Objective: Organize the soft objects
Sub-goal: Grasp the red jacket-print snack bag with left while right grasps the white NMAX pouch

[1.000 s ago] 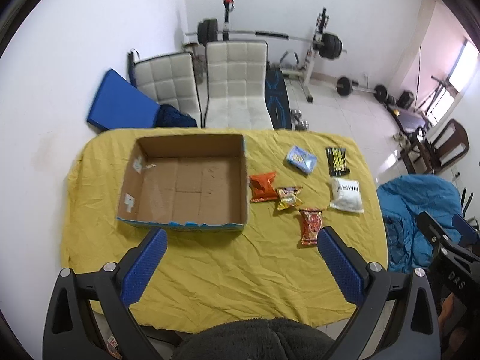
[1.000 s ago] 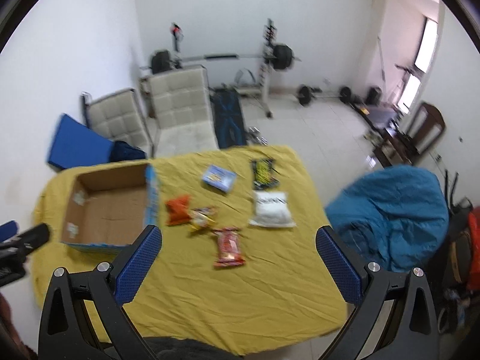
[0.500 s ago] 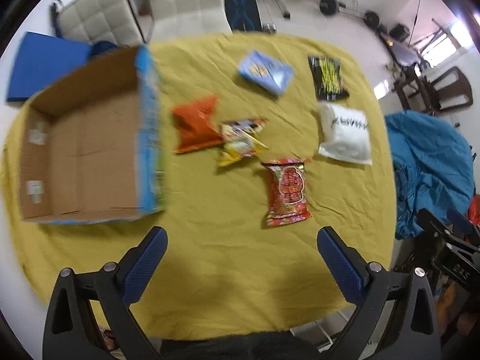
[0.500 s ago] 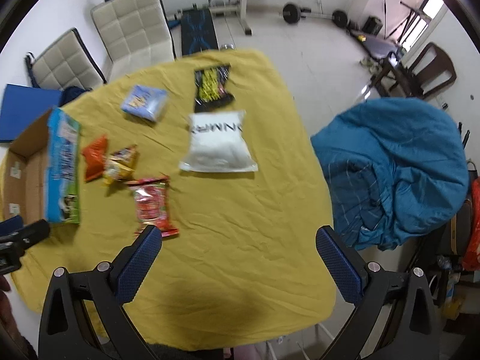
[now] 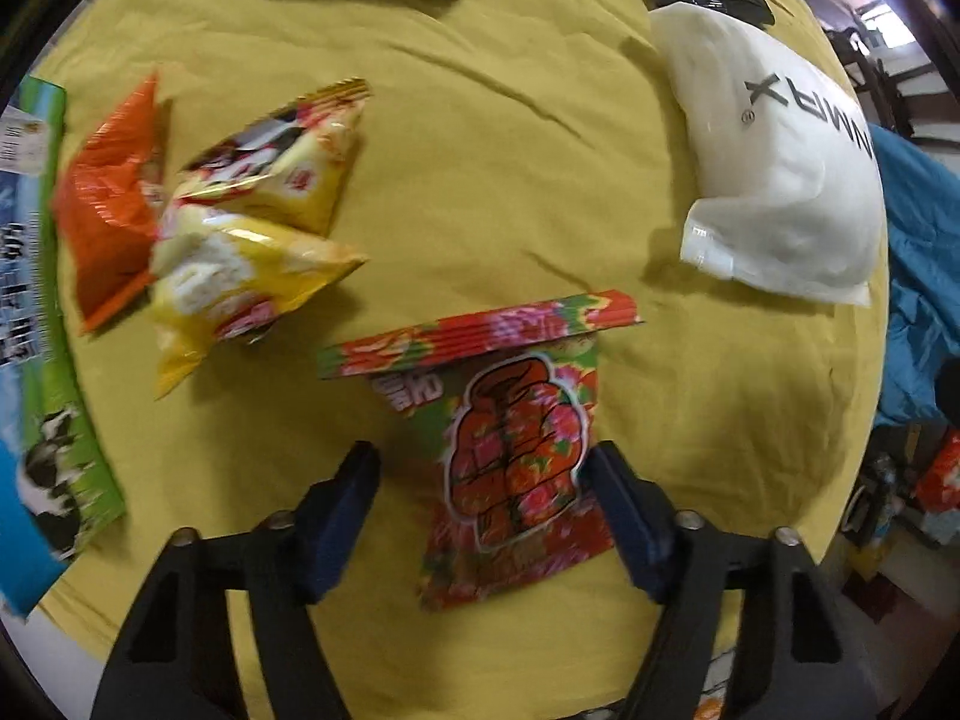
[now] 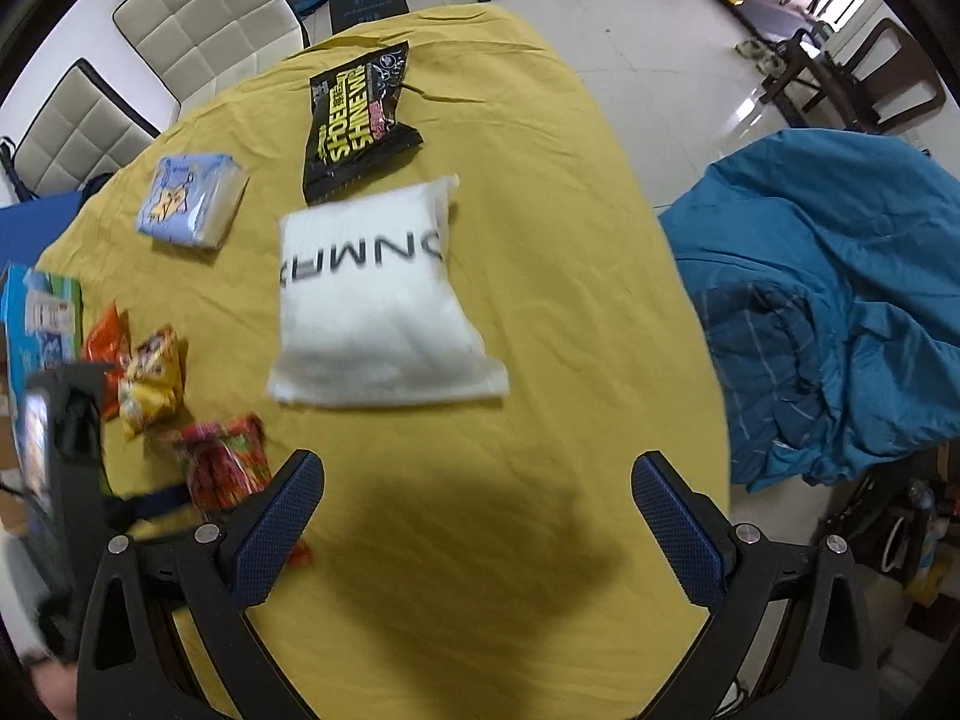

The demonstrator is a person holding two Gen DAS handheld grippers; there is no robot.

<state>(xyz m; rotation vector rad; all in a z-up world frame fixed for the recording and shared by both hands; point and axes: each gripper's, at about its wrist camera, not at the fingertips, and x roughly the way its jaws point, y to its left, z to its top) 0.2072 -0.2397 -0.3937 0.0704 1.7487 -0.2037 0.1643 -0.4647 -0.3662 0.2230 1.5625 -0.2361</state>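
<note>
My left gripper (image 5: 480, 480) is open, low over the yellow tablecloth, its fingers straddling a red flowered snack packet (image 5: 516, 456); the packet also shows in the right wrist view (image 6: 225, 468). Left of it lie two yellow packets (image 5: 258, 222) and an orange packet (image 5: 108, 204). A white pouch (image 5: 780, 180) lies to the right. My right gripper (image 6: 474, 504) is open and empty above the cloth, just short of the white pouch (image 6: 372, 318). Beyond are a black-and-yellow packet (image 6: 357, 114) and a pale blue packet (image 6: 192, 201).
The printed side of the cardboard box (image 5: 36, 360) stands at the left edge. A blue blanket (image 6: 840, 312) is heaped off the table's right side. Two white padded chairs (image 6: 210, 18) stand behind the table. The table edge is close below both grippers.
Both grippers have dropped toward the table. The left one moved right from the box and down over the red flowered packet. The right one came lower, nearer the white pouch.
</note>
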